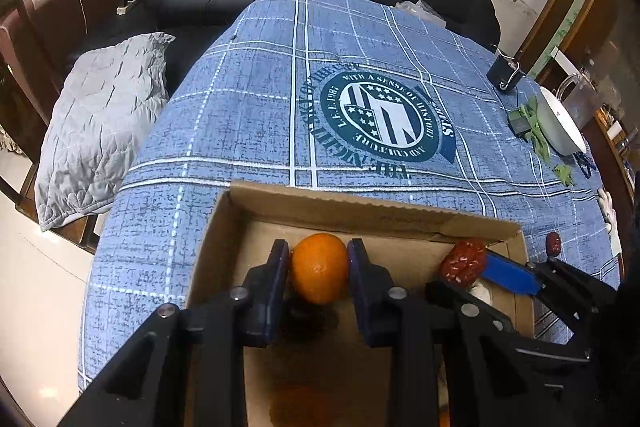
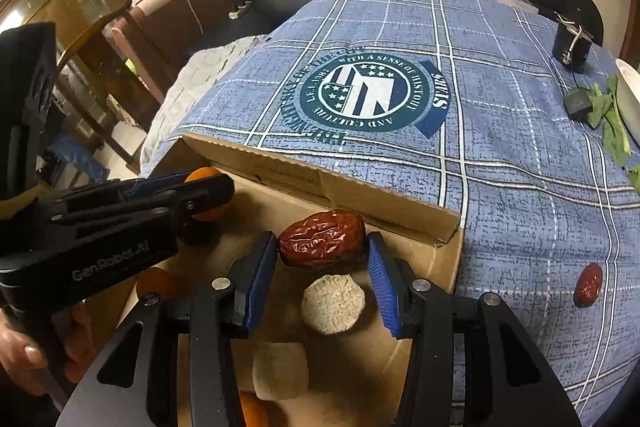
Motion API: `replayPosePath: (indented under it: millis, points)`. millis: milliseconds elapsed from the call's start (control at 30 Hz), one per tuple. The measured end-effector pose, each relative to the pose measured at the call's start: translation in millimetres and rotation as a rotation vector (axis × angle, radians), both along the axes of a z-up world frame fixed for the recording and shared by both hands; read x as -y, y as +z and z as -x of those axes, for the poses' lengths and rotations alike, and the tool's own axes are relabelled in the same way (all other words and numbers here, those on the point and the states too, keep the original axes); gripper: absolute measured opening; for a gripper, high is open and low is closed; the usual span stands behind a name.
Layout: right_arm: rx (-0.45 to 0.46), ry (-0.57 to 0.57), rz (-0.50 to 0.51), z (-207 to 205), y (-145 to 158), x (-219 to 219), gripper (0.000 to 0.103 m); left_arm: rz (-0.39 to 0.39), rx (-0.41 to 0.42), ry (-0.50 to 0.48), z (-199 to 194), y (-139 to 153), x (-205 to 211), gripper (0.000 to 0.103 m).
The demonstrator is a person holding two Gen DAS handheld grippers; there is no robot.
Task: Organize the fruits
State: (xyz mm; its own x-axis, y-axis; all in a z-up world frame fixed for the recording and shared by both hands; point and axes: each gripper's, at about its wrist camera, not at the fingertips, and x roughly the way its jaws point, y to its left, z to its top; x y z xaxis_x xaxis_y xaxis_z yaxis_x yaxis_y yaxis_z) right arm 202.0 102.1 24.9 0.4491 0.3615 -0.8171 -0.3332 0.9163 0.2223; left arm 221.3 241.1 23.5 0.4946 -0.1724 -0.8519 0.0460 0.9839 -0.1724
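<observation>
Over the cardboard box (image 1: 360, 203), left tongs (image 1: 319, 267) clamp a smooth orange (image 1: 319, 267); right tongs (image 2: 322, 247) pinch a wrinkled red date (image 2: 322, 239).

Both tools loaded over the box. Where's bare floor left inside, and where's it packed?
Free: cardboard box floor between orange and red date, along the far wall. Crowded: near end, under right tool, with pale round piece and pale block.

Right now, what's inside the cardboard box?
Inside the cardboard box: an orange held by the left tool, a red date held by the right tool, two pale round pieces and more oranges. The tools hide the near floor.
</observation>
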Motion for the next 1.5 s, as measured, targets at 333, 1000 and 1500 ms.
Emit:
replayPosePath:
  millis: [333, 1000, 1500]
  points:
    - [0.003, 0.028, 0.070, 1, -1, -5, 0.046, 0.016, -0.001, 0.010, 1, 0, -7, 0.035]
    - [0.071, -0.027, 0.048, 99, 39, 41, 0.054, 0.047, 0.065, 0.034, 71, 20, -25, 0.069]
    - [0.130, 0.027, 0.085, 193, 47, 64, 0.059, -0.149, 0.269, 0.280, 223, 61, -2, 0.098]
